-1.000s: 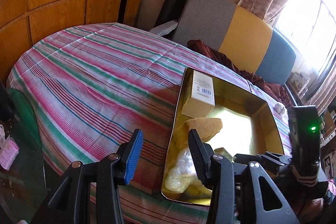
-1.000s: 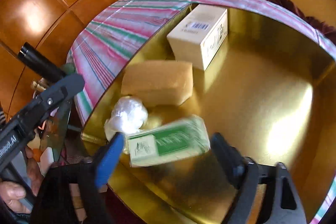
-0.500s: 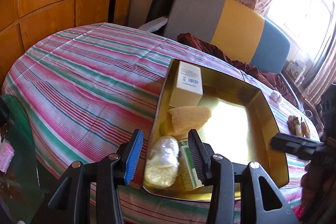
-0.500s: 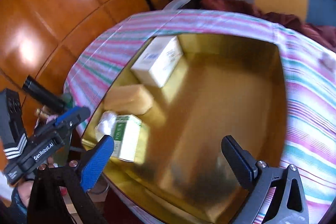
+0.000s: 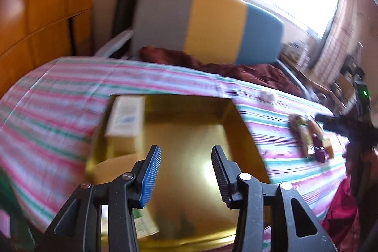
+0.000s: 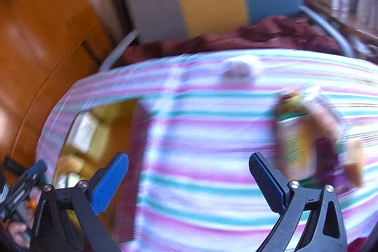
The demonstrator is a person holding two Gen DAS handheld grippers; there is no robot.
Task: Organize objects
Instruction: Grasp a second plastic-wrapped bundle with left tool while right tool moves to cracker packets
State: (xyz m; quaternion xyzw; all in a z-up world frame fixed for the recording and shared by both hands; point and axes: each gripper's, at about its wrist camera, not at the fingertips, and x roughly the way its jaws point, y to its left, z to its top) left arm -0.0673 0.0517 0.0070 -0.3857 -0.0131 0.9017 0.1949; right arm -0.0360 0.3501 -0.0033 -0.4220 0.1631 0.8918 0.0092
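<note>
Ahead of the right tongs (image 6: 189, 178), whose jaws stand wide and empty above the striped tablecloth (image 6: 203, 134), a loose cluster of small packets (image 6: 304, 134) lies just off the right-hand jaw, blurred but showing yellow, green, brown and purple wrappers. This looks like the step between deposits: one hand is heading out for the next item to bring in. The left tongs (image 5: 186, 171) hover low over the gold tray (image 5: 245, 134), jaws moderately apart and holding nothing. Inside the tray, beyond the left jaw, sits a pale carton (image 5: 126, 117); a green-printed box (image 5: 144, 223) shows beneath that jaw. Next, I judge, the right tongs must swing right, centre over one packet and close. A small crumpled white scrap (image 5: 267, 95) lies farther off on the cloth.
</note>
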